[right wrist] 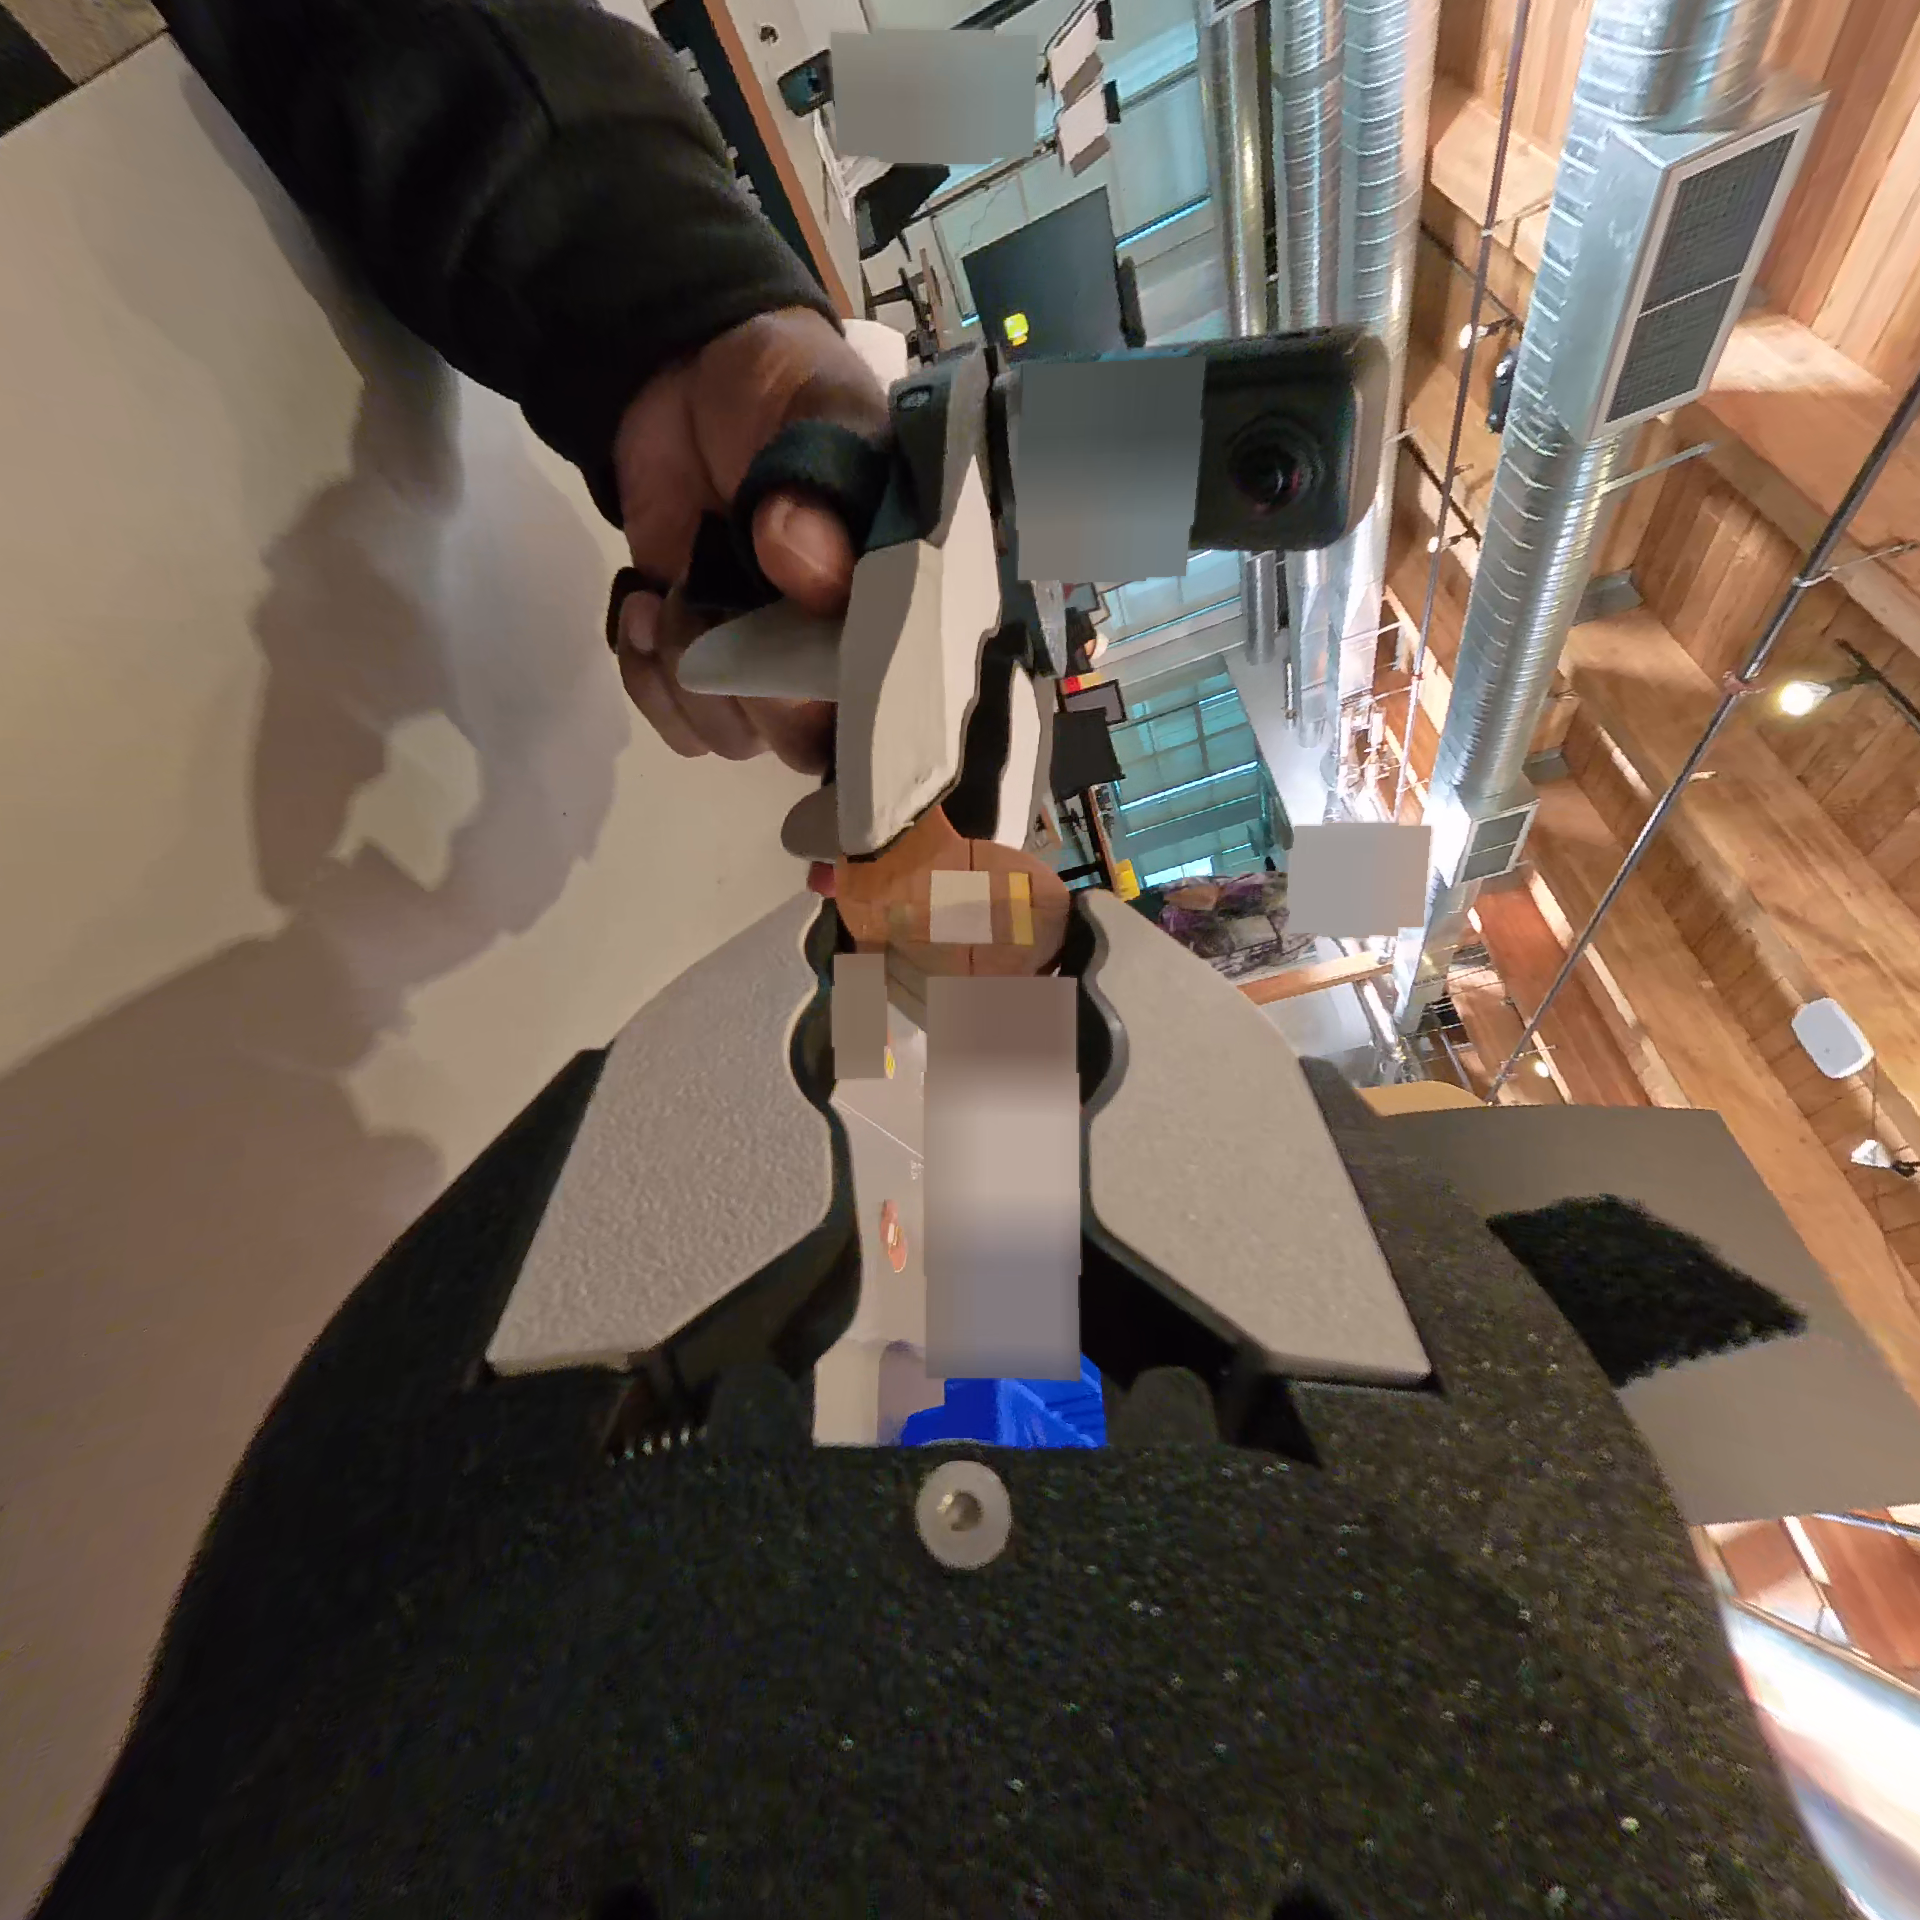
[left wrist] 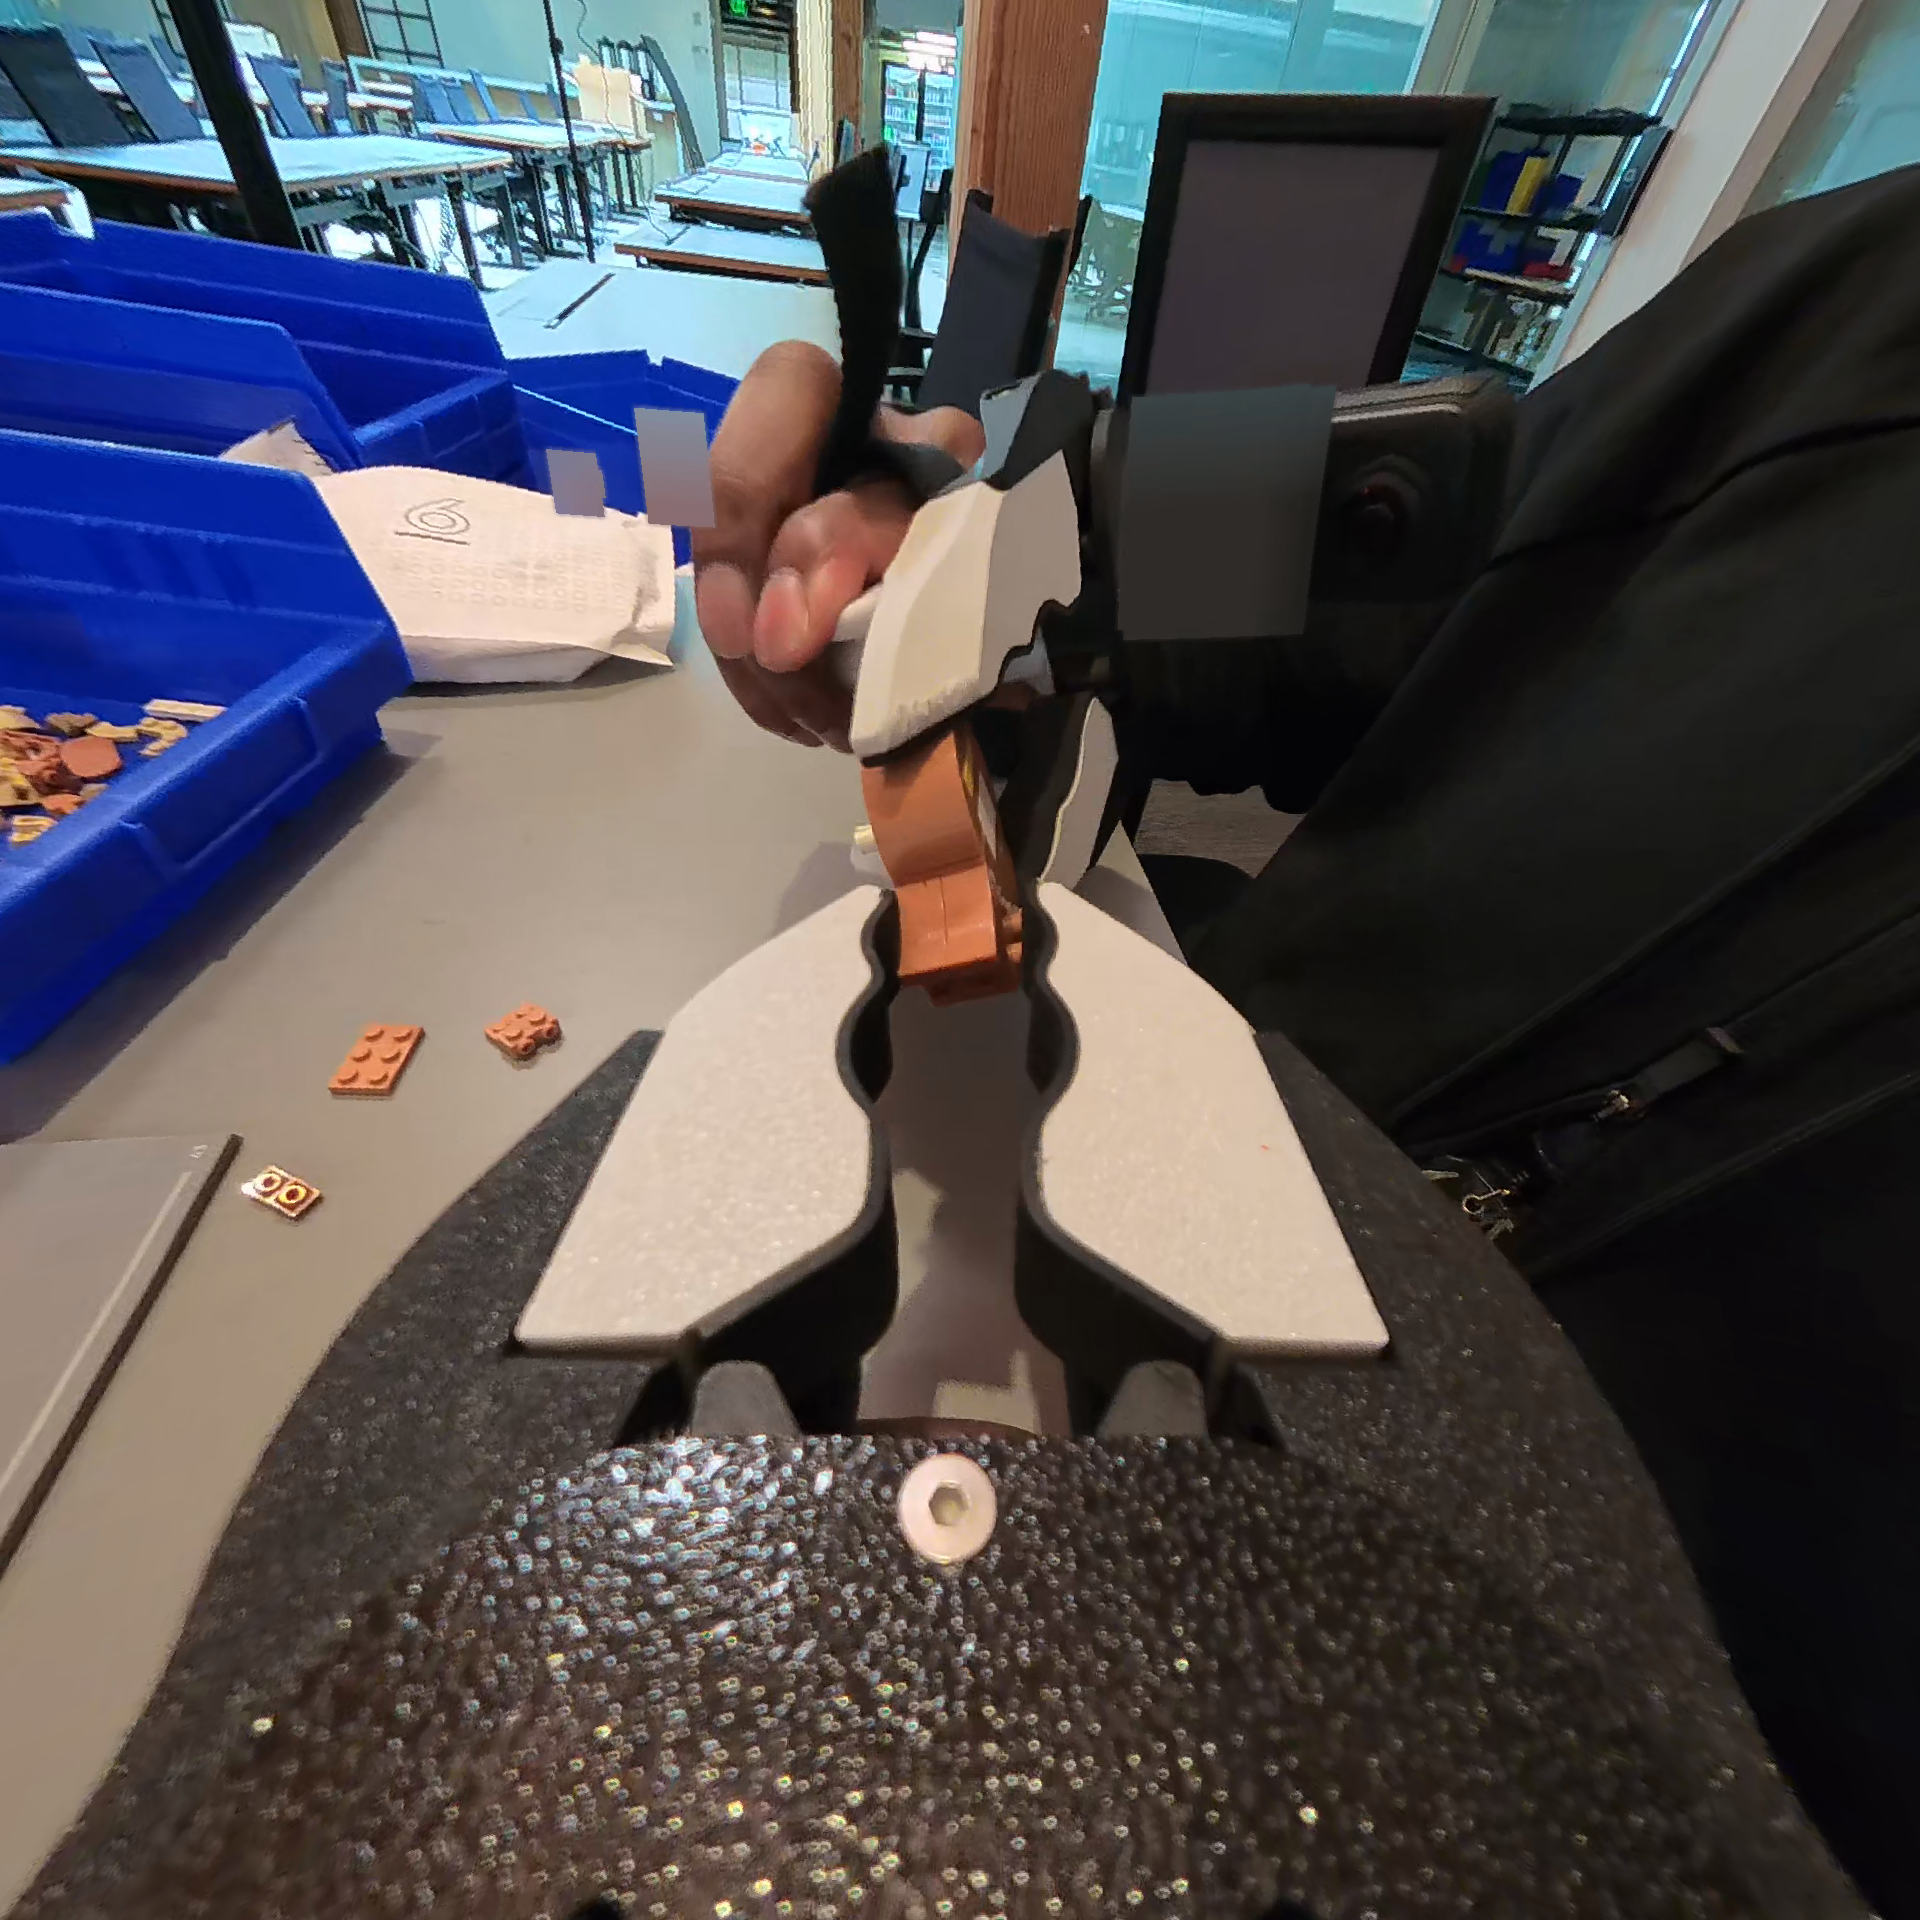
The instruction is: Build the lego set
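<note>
Both grippers hold one brown brick assembly [left wrist: 925,821] above the grey table [left wrist: 582,852]. In the left wrist view my left gripper [left wrist: 951,914] is shut on its lower end, and the right gripper [left wrist: 966,748] comes from above and clamps its upper end. In the right wrist view the assembly [right wrist: 873,899] is a rounded brown shape with a white and a yellow patch. My right gripper [right wrist: 951,914] is shut on its sides there. The left gripper [right wrist: 935,821] grips it from the far side. A hand [left wrist: 769,582] holds the right gripper's handle.
Blue bins [left wrist: 187,623] stand at the left, the nearest holding several small brown and tan pieces [left wrist: 73,758]. A white paper bag [left wrist: 520,582] lies behind. Two brown plates [left wrist: 376,1058] [left wrist: 523,1031] and a small tile [left wrist: 281,1193] lie loose on the table. A dark jacket [left wrist: 1610,727] fills the right. Both grippers' tips are close together, under 4 cm apart.
</note>
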Available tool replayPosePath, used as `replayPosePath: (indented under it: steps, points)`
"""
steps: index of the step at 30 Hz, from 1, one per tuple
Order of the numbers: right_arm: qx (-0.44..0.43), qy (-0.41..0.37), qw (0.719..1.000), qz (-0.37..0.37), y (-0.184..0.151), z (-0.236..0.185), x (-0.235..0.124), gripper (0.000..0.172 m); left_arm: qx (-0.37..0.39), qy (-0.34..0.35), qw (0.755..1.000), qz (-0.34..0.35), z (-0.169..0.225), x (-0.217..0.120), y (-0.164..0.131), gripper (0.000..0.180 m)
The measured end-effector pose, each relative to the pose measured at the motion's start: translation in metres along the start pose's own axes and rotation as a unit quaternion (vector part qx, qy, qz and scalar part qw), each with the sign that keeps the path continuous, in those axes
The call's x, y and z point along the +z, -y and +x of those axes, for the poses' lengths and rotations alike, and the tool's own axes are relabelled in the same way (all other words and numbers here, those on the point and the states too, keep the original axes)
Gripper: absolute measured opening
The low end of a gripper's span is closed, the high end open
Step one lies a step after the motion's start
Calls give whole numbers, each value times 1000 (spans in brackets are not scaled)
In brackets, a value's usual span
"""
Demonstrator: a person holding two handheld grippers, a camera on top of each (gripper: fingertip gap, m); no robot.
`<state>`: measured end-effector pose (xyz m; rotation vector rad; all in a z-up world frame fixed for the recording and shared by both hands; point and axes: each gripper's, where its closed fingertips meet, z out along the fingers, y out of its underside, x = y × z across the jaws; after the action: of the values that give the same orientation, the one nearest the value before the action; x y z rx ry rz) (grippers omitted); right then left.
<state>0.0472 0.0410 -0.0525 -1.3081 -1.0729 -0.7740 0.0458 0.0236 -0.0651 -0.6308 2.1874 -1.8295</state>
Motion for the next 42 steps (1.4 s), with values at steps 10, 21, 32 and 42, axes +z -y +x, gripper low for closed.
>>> replayPosePath:
  steps: [10,21,32,42]
  points:
    - [93,3,996,-3,-12,4,6,42,17,43,999,4,-13,-3,2,22]
    - [533,87,841,29,-37,19,10,51,154,149,976,-21,-43,-13,-5,17]
    - [784,195,589,25,-71,-2,26,50,311,180,933,-31,-88,-19,-21,17]
    - [814,217,538,34,-79,-9,40,52,450,136,882,7,-99,-10,-20,17]
